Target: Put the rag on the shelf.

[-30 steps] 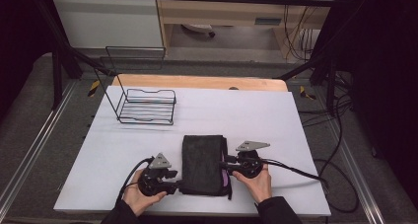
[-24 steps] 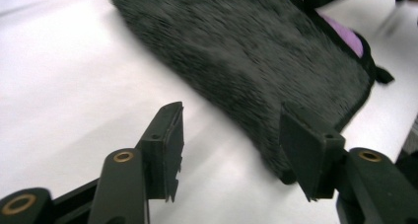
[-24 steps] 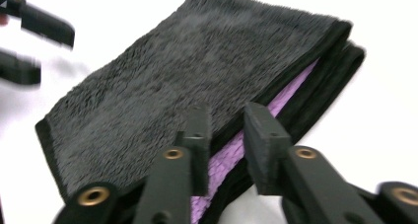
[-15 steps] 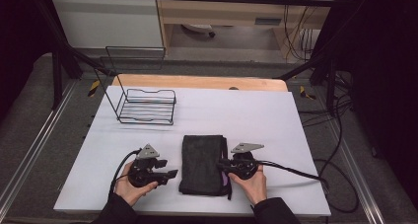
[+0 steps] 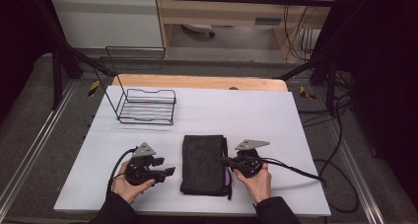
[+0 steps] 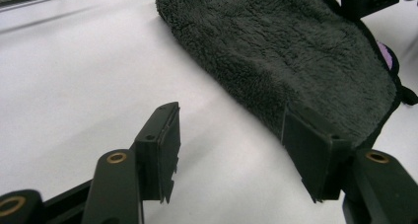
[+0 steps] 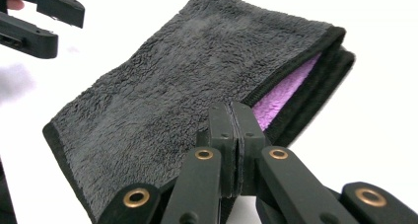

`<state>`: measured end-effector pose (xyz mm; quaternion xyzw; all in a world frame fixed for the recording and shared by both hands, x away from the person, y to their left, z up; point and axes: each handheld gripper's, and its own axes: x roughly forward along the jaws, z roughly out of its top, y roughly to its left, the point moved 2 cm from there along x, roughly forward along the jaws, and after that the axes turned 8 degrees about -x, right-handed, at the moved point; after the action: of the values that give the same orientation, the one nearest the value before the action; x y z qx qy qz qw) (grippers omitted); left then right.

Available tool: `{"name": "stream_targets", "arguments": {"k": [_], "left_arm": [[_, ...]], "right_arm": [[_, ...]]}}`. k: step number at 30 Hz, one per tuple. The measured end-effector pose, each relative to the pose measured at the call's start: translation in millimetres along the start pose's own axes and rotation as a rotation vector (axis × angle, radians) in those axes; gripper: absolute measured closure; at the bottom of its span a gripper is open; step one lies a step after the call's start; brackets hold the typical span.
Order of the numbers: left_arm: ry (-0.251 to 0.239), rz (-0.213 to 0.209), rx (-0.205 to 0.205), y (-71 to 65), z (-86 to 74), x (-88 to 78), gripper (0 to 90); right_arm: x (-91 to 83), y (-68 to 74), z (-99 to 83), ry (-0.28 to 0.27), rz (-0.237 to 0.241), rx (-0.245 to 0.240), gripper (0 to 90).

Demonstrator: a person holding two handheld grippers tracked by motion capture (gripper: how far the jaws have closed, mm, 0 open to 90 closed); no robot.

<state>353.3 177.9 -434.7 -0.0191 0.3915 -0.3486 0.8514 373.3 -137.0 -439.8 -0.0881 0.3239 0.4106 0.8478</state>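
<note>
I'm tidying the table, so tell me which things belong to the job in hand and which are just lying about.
In use:
- folded dark grey towel
- right tool, shut on the towel's edge
- left tool, open beside it

Lying about:
- black wire rack

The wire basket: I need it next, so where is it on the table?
In the high view the wire basket stands at the table's far left, beyond the folded dark towel, apart from it.

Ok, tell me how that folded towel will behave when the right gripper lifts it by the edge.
The towel looks like soft fleece, so it will probably droop and unfold. The right gripper pinches just one edge, so the purple inner layers may sag open. It is likely light and should not slip.
</note>
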Motion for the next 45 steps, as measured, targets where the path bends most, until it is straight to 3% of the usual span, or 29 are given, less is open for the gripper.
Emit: {"name": "stream_targets", "arguments": {"k": [4,8,11,16,18,21,25,32,35,38,40,45], "left_arm": [[-0.003,-0.002,0.002,0.0,0.2,-0.2,39.2],[-0.002,-0.001,0.005,0.0,-0.4,0.4,37.1],[0.000,-0.003,0.006,0.2,-0.3,1.1,35.7],[-0.003,-0.011,0.016,2.0,3.3,2.4,27.9],[0.001,-0.020,0.017,2.9,6.7,3.5,22.6],[-0.004,-0.011,0.029,3.6,14.1,6.1,16.9],[-0.004,0.007,0.042,4.0,25.5,10.6,10.8],[-0.028,0.049,0.033,11.7,50.5,19.2,11.6],[-0.054,0.066,0.006,15.4,64.2,25.4,13.2],[-0.074,0.112,0.007,18.8,73.7,33.1,17.4],[-0.076,0.110,-0.014,20.8,78.4,40.7,19.4],[-0.052,0.142,-0.018,21.7,85.1,65.1,24.9]], "right_arm": [[-3.6,-3.2,0.1,0.015,-0.027,-0.008,89.8],[7.9,-7.5,-10.0,0.090,-0.031,0.011,88.8],[10.2,-8.8,-12.9,0.085,-0.022,0.021,87.1],[3.8,-11.2,-12.5,0.041,-0.029,-0.022,69.8],[-1.9,-14.4,-9.3,-0.007,-0.046,-0.036,61.4],[-8.3,-19.8,-5.3,-0.067,-0.051,-0.037,48.0],[-10.5,-27.3,-4.6,-0.092,-0.056,-0.039,32.4],[-9.4,-34.0,-3.1,-0.081,-0.037,-0.042,15.9],[-9.6,-36.5,-5.1,-0.080,-0.041,-0.043,13.3],[-10.7,-38.0,-8.9,-0.084,-0.032,-0.021,10.9],[-11.4,-39.0,-11.5,-0.087,-0.033,-0.018,10.2],[-13.3,-38.7,-14.8,-0.085,-0.035,-0.016,8.8]]}}
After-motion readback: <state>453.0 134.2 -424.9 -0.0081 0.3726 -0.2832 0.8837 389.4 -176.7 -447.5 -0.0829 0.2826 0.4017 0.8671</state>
